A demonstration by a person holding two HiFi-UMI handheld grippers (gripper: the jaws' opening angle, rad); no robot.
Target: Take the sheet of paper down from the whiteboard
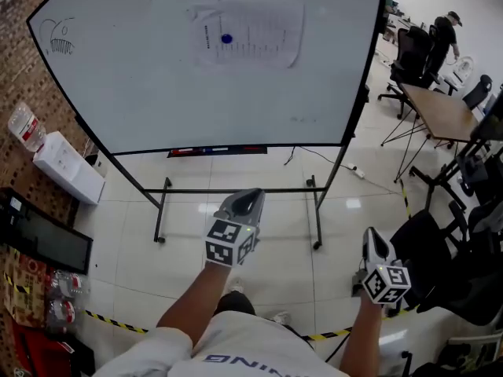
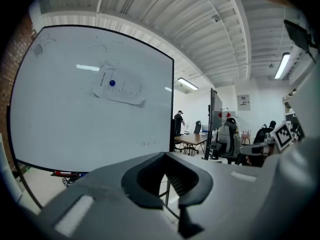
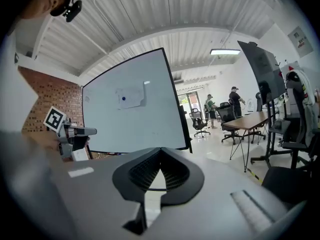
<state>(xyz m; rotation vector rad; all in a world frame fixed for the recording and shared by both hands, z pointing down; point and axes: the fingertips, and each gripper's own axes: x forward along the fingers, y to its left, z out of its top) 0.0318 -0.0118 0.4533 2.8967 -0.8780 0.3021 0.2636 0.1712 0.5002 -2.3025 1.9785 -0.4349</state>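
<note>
The left gripper (image 1: 249, 195) has its jaws pressed together on nothing, and so does the right gripper (image 1: 372, 235). These 2 sit well apart from the whiteboard (image 1: 157, 93). The sheet of paper (image 1: 250, 34) hangs high on it under 1 blue magnet (image 1: 227, 38).

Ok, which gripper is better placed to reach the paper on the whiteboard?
Left, probably. The left gripper sits nearly below the paper and nearer the whiteboard; the right gripper is off to the side, further back. Both are shut and empty.
</note>
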